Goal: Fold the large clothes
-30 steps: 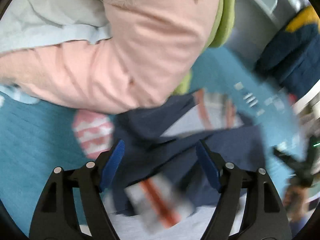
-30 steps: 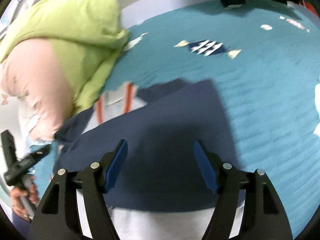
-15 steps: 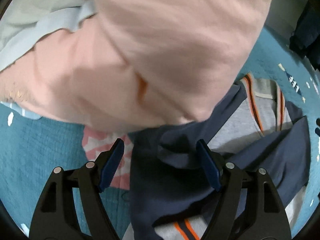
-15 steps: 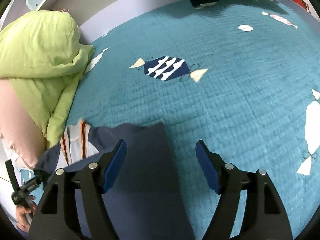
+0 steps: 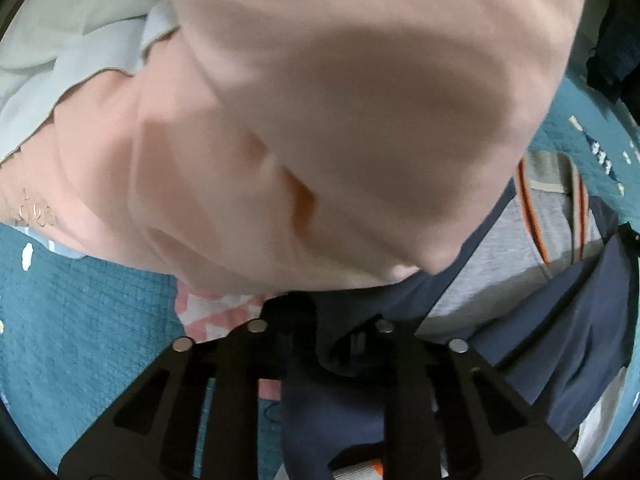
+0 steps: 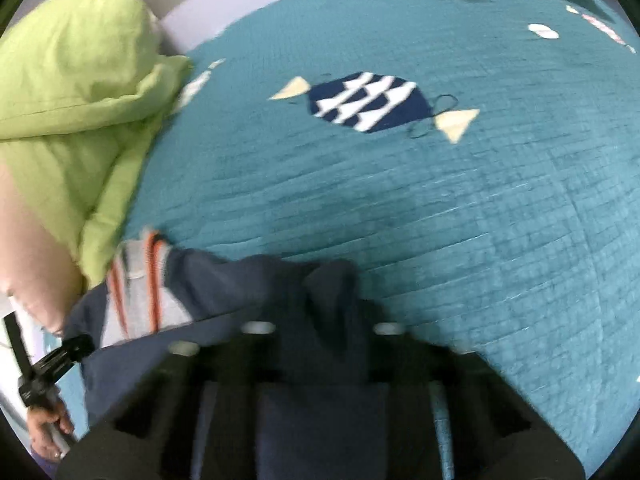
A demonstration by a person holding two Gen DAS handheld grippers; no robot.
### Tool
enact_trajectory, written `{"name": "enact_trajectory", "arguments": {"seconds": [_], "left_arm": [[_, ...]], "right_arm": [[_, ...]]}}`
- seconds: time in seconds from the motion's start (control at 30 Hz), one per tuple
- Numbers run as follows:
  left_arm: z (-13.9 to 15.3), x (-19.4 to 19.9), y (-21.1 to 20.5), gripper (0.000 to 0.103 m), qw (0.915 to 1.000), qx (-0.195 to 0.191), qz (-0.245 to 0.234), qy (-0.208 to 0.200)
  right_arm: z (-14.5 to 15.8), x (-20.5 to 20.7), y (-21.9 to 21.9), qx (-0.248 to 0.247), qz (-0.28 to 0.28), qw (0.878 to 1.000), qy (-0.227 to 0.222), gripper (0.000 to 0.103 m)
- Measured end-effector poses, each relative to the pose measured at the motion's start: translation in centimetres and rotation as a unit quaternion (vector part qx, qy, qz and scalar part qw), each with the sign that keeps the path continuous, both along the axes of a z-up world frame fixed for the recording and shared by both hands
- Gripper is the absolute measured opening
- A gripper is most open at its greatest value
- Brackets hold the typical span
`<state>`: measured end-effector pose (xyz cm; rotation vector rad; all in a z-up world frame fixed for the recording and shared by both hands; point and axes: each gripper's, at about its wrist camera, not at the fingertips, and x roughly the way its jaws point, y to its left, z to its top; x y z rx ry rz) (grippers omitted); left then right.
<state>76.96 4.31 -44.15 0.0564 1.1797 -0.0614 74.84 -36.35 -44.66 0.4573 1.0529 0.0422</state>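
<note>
A navy and grey garment with orange stripes [image 5: 520, 264] lies on the teal quilt [image 5: 80, 320]. My left gripper [image 5: 320, 340] is shut on a navy fold of it near the pink pile. In the right wrist view the same garment [image 6: 224, 292] spreads left, and my right gripper [image 6: 320, 320] is shut on another navy fold, which bunches up between the jaws. The left gripper [image 6: 60, 354] shows at the far left there, with a hand under it.
A big pink garment [image 5: 340, 100] bulges right above the left gripper. Pale blue cloth [image 5: 72, 48] lies behind it. A green cushion [image 6: 72, 100] sits at the left. Dark clothes [image 5: 616, 52] lie at the quilt's far edge. A navy candy patch [image 6: 368, 100] marks the quilt.
Both grippers went from open to shut on navy folds of the garment. The left one moved in under the pink pile; the right one closed at the garment's far edge.
</note>
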Motion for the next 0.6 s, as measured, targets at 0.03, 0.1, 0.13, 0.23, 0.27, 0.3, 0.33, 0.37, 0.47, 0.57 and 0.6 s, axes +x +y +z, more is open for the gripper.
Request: {"name": "enact_trajectory", "arguments": {"seconds": [0.03, 0.1, 0.13, 0.23, 0.27, 0.3, 0.33, 0.37, 0.47, 0.57, 0.6], "left_arm": [[0.2, -0.1, 0.1, 0.013, 1.0000, 0.000, -0.003, -0.003], [1.3, -0.7, 0.1, 0.012, 0.9997, -0.006, -0.009, -0.021], [2.0, -1.0, 0.2, 0.012, 0.9994, -0.013, -0.012, -0.029], [4.6, -2.7, 0.8, 0.012, 0.9978, -0.034, -0.025, -0.052], [5.3, -3.2, 0.9, 0.012, 0.9972, -0.040, -0.029, -0.056], [6.2, -4.0, 1.1, 0.012, 0.9964, -0.050, -0.032, -0.060], [7.0, -5.0, 1.4, 0.012, 0.9958, -0.056, -0.034, -0.064], [7.7, -6.1, 1.7, 0.011, 0.9954, -0.056, -0.040, -0.067], [9.3, -10.6, 1.9, 0.011, 0.9928, -0.073, -0.049, -0.082], [10.8, -14.8, 2.6, 0.010, 0.9906, -0.086, -0.057, -0.090], [11.1, -16.0, 2.9, 0.010, 0.9898, -0.093, -0.055, -0.093]], "right_arm": [[0.3, -0.2, 0.2, -0.005, 0.005, 1.000, -0.005, 0.006], [1.5, -1.3, 0.1, -0.003, 0.006, 1.000, -0.024, 0.005], [2.4, -2.1, -0.1, 0.003, 0.002, 0.999, -0.040, 0.005], [4.8, -4.5, -0.5, 0.011, 0.000, 0.997, -0.072, 0.005], [5.6, -5.4, -0.7, 0.015, 0.002, 0.997, -0.077, 0.005], [6.0, -5.8, -0.7, 0.019, 0.003, 0.997, -0.080, 0.005], [6.7, -7.1, -0.8, 0.021, 0.003, 0.996, -0.085, 0.005], [7.4, -8.1, -0.8, 0.025, 0.005, 0.996, -0.090, 0.005], [9.5, -11.7, -0.2, 0.027, 0.011, 0.994, -0.107, 0.005], [11.4, -15.2, 0.7, 0.027, 0.017, 0.992, -0.121, 0.005], [11.9, -16.4, 0.8, 0.031, 0.018, 0.992, -0.123, 0.005]]}}
